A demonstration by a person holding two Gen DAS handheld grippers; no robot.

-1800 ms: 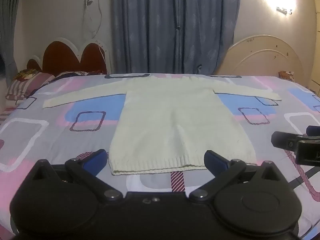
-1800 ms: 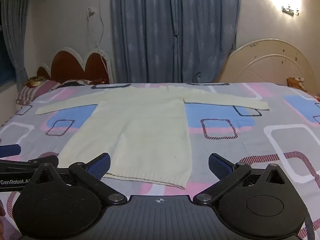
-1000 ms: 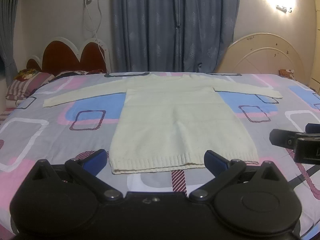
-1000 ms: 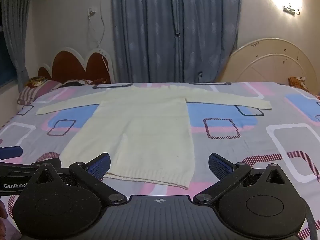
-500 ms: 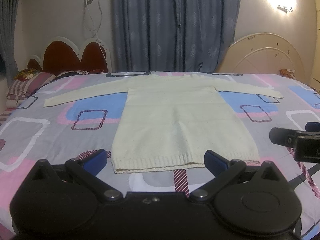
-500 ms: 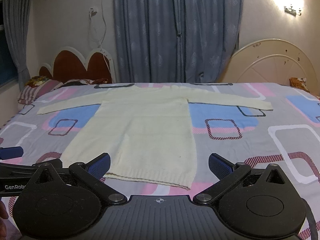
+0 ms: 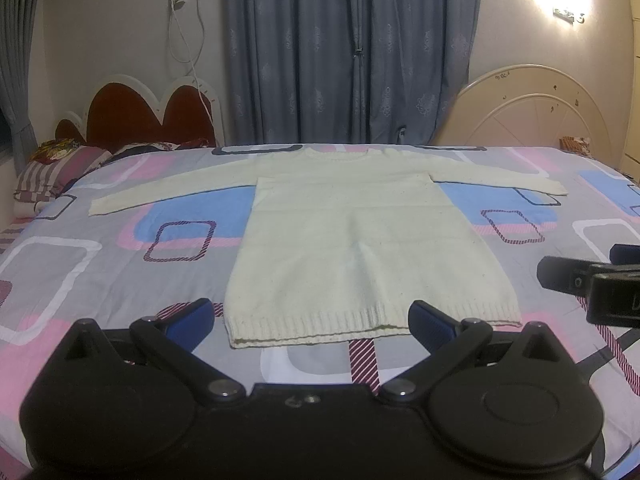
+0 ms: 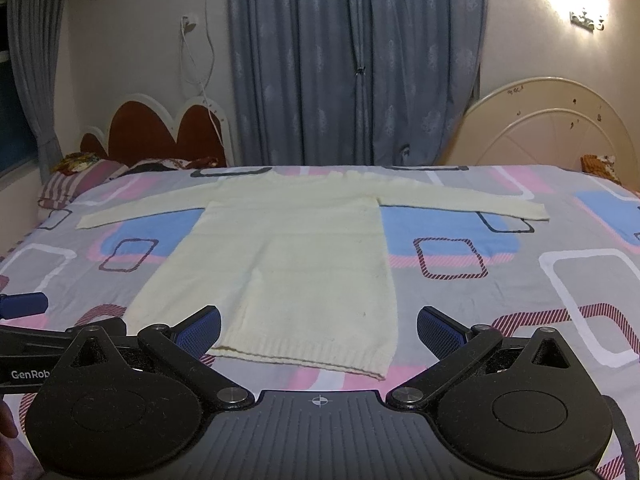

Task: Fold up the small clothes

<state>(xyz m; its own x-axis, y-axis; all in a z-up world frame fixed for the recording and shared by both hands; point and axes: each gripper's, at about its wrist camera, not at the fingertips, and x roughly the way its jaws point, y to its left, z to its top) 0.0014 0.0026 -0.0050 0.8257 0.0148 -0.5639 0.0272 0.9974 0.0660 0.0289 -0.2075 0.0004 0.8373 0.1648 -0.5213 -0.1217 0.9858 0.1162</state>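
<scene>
Left gripper (image 7: 310,318): jaws spread wide, empty, low centre of its view, just short of the sweater's ribbed hem. Right gripper (image 8: 318,330): likewise released, holding nothing, hem between its blue pads (image 8: 200,330). Cream sweater (image 7: 352,248) lies flat mid-frame on the patterned bedsheet (image 7: 80,264), sleeves stretched out to both sides, neckline toward the blue curtains (image 7: 352,52) at top centre.

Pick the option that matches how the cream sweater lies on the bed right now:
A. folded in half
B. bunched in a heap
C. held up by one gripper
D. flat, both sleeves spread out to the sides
D: the sweater lies flat on the bedsheet, sleeves out to both sides, no gripper touching it.
</scene>
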